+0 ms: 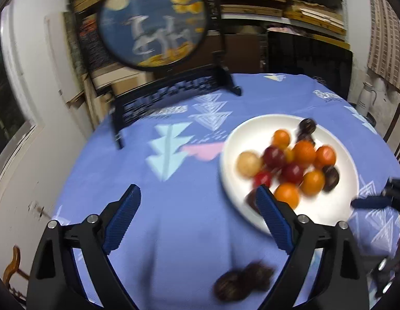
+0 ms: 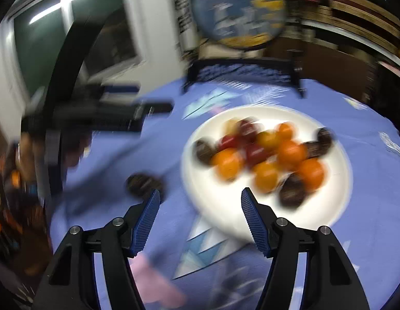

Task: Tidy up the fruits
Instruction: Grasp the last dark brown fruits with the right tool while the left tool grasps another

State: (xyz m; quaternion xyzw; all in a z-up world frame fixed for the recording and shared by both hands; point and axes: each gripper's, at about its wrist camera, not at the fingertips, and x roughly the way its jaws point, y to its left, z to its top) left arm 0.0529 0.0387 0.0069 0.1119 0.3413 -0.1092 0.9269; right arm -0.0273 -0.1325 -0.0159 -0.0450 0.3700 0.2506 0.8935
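Observation:
A white plate point(image 1: 231, 160) on the blue tablecloth holds several orange, red, dark and pale fruits point(image 1: 303, 155). Two dark fruits point(image 1: 241, 281) lie on the cloth near the front, off the plate. My left gripper point(image 1: 197, 193) is open and empty, left of the plate, its right finger over the plate's rim. In the right wrist view the plate point(image 2: 205, 193) and its fruits point(image 2: 264, 155) are blurred. My right gripper point(image 2: 200, 196) is open and empty above the plate's near rim. The dark fruit point(image 2: 143, 183) lies off the plate by its left finger.
A round blue painted screen point(image 1: 153, 20) on a black stand point(image 1: 174, 95) stands at the table's back left. Shelves of books fill the wall behind. A white jug point(image 1: 365, 100) stands at the right. The left gripper point(image 2: 109, 113) shows at the left in the right wrist view.

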